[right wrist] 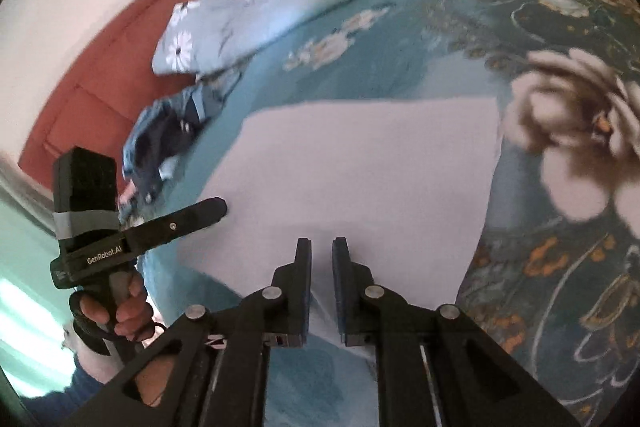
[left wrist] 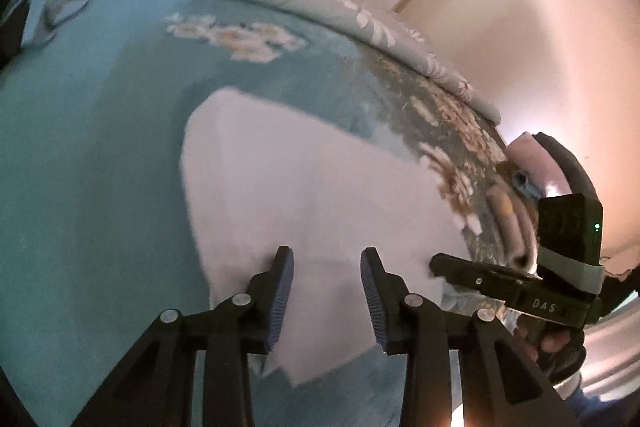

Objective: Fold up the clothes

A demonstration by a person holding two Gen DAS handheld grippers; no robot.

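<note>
White cloth [left wrist: 304, 179]: a pale, folded garment lying flat on the teal floral bedsheet [left wrist: 100, 147], filling the centre of both wrist views; its near edge runs under the jaws at the bottom of each frame. Left gripper [left wrist: 327, 263]: jaws parted, pads clear of the fabric, which shows between them. Right gripper [right wrist: 321, 251]: jaws drawn nearly together with a narrow gap; whether they pinch the cloth's near edge cannot be told. In the right wrist view the left gripper appears at lower left, gripped by a hand [right wrist: 120, 311]. A grey-blue flowered quilt [right wrist: 240, 19] lies bunched along the top of the frame, with a heap of dark blue clothing [right wrist: 160, 139] at centre left.
</note>
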